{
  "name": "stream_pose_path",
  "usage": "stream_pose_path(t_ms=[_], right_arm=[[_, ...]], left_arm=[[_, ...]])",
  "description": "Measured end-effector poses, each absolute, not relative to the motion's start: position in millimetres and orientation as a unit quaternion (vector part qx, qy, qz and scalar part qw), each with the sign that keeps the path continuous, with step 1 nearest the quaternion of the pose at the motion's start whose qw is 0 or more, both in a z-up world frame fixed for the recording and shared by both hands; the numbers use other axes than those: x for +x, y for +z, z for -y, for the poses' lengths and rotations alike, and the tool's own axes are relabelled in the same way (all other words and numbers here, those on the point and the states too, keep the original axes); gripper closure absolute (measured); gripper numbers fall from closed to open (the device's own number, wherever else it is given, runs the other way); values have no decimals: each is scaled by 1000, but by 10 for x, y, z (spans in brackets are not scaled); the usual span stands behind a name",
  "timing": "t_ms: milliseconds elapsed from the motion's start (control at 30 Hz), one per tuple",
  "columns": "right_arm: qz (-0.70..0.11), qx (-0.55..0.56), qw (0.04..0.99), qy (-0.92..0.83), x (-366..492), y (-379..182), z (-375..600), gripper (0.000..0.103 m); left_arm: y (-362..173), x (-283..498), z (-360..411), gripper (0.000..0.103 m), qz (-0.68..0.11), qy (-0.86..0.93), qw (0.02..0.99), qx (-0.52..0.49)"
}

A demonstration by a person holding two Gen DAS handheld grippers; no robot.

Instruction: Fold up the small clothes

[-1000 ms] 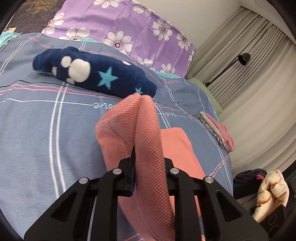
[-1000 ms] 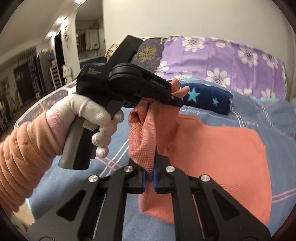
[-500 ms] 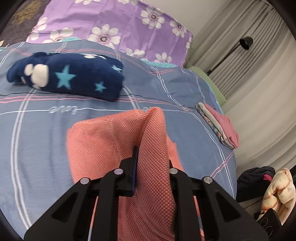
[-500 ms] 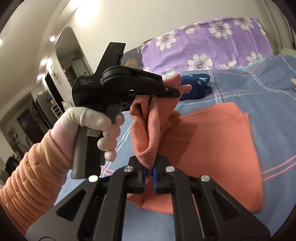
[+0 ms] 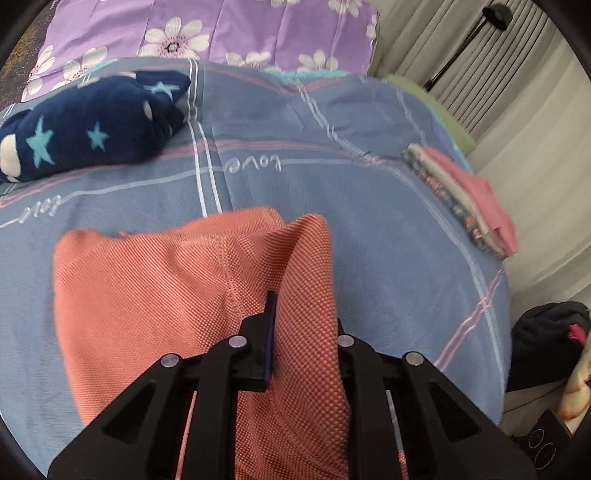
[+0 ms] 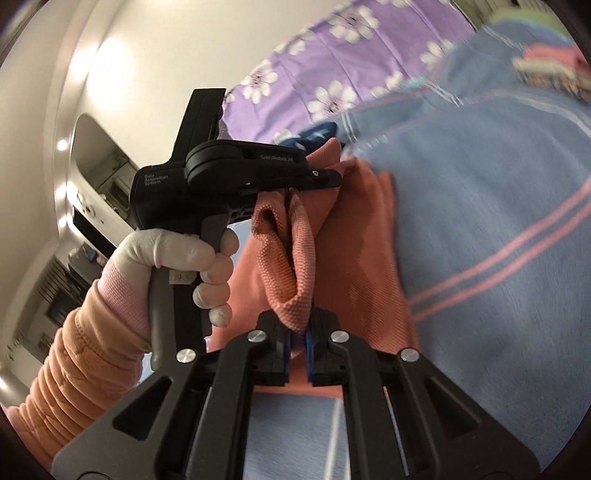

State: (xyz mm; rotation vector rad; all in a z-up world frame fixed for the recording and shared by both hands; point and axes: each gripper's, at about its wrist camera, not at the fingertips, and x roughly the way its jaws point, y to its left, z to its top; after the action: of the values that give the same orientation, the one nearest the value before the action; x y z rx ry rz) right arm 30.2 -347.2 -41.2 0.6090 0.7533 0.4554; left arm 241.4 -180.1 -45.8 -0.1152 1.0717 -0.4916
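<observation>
A salmon-orange knit garment (image 5: 155,295) lies partly on the blue bedspread (image 5: 388,221), one edge lifted and doubled over itself. My left gripper (image 5: 301,332) is shut on a bunched fold of that edge; the cloth drapes over its right finger. In the right wrist view the same orange garment (image 6: 354,251) hangs between both tools: my right gripper (image 6: 297,343) is shut on its lower corner, and the left gripper (image 6: 328,177), held by a white-gloved hand (image 6: 177,258), pinches the upper corner.
A navy plush bundle with stars (image 5: 85,129) lies at the far left of the bed. A folded stack of pink and patterned clothes (image 5: 465,199) sits near the right edge. Purple floral pillows (image 5: 221,33) line the headboard; dark and cream clothes (image 5: 546,343) lie beyond the right edge.
Both grippers have carried the lifted orange edge sideways across the bed, folding it over the rest of the garment. The right wrist has rolled, tilting its view. Both grips are unchanged.
</observation>
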Motion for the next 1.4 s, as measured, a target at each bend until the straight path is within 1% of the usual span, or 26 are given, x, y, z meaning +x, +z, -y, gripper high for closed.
stream_pose_path(t_ms=[33, 133, 200, 267, 333, 433, 500, 700, 767, 800, 900, 1067, 1233, 1267, 1333, 1400], right_arm=[[-364, 299, 855, 218, 319, -460, 3507, 98], [-378, 326, 837, 224, 328, -603, 3595, 98], [-386, 342, 825, 229, 339, -686, 3634, 98], [-393, 354, 816, 233, 356, -758, 3659, 97], [-397, 362, 810, 236, 353, -791, 3668, 97], [-399, 367, 806, 239, 367, -808, 3689, 97], [-402, 368, 803, 240, 370, -824, 3686, 97], [-409, 370, 800, 235, 368, -832, 3689, 96], [-411, 365, 803, 231, 367, -822, 3677, 96], [-412, 362, 804, 229, 377, -813, 3661, 96], [-412, 355, 809, 222, 389, -762, 3627, 96], [-402, 346, 820, 215, 348, -646, 3601, 96], [-372, 369, 821, 229, 279, -489, 3643, 98], [-368, 376, 819, 227, 263, -469, 3671, 98], [-381, 375, 820, 204, 268, -503, 3750, 98], [-415, 369, 810, 187, 291, -668, 3765, 98]], left_arm=[[-495, 2418, 1836, 88, -508, -228, 829, -51], [-544, 2422, 1904, 81, -510, -228, 828, -43], [-490, 2390, 1929, 74, -504, -233, 831, -37], [-401, 2327, 1924, 71, -494, -239, 835, -32], [-251, 2187, 1881, 65, -468, -248, 848, -18], [-61, 1828, 1759, 60, -424, -264, 866, 28], [-31, 1540, 1650, 51, -407, -272, 870, 55], [-184, 689, 1269, 48, -391, -275, 870, 125], [-232, 468, 1147, 47, -380, -268, 875, 132], [-260, 412, 1116, 45, -381, -266, 876, 130], [-431, 263, 1054, 45, -395, -259, 870, 139], [-630, 278, 1027, 45, -397, -201, 878, 178], [-652, 352, 942, 45, -391, -167, 889, 170], [-665, 348, 923, 43, -386, -156, 892, 177], [-700, 329, 878, 43, -383, -140, 894, 186], [-736, 311, 813, 43, -390, -144, 894, 167]])
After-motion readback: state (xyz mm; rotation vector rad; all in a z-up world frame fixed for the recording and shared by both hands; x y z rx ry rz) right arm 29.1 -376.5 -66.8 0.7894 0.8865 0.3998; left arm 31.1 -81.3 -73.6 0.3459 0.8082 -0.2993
